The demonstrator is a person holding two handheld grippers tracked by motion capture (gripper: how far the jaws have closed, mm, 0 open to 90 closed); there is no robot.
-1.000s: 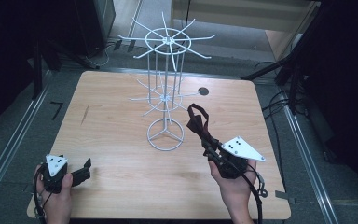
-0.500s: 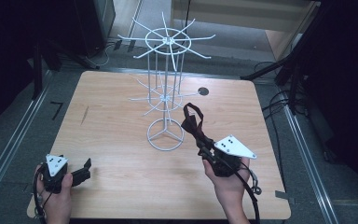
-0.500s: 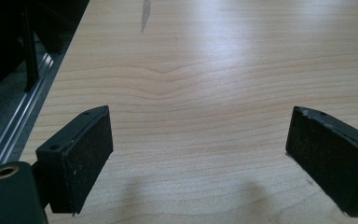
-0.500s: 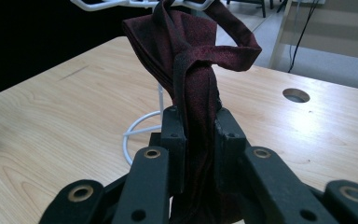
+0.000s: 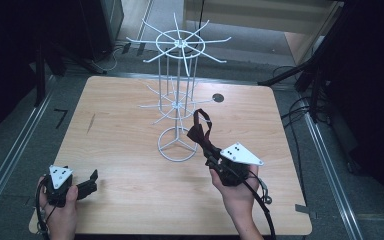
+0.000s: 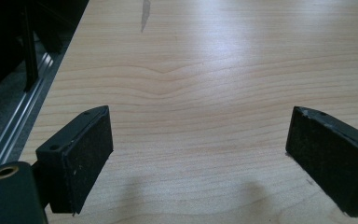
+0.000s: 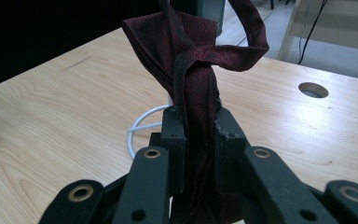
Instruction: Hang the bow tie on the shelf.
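**Tie in hand, rack not yet reached**

The right tool (image 5: 207,150) is clamped on a dark red tie (image 5: 200,130), held up at centre frame just right of the white wire rack (image 5: 179,100). Hanging it on an arm looks like the step left. The left tool (image 5: 87,182) rests wide open and empty at lower left. The wooden desk (image 5: 120,125) is bare; dark floor and cables surround it.

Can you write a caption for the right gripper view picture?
Right gripper clamps a dark red tie above the wooden table.
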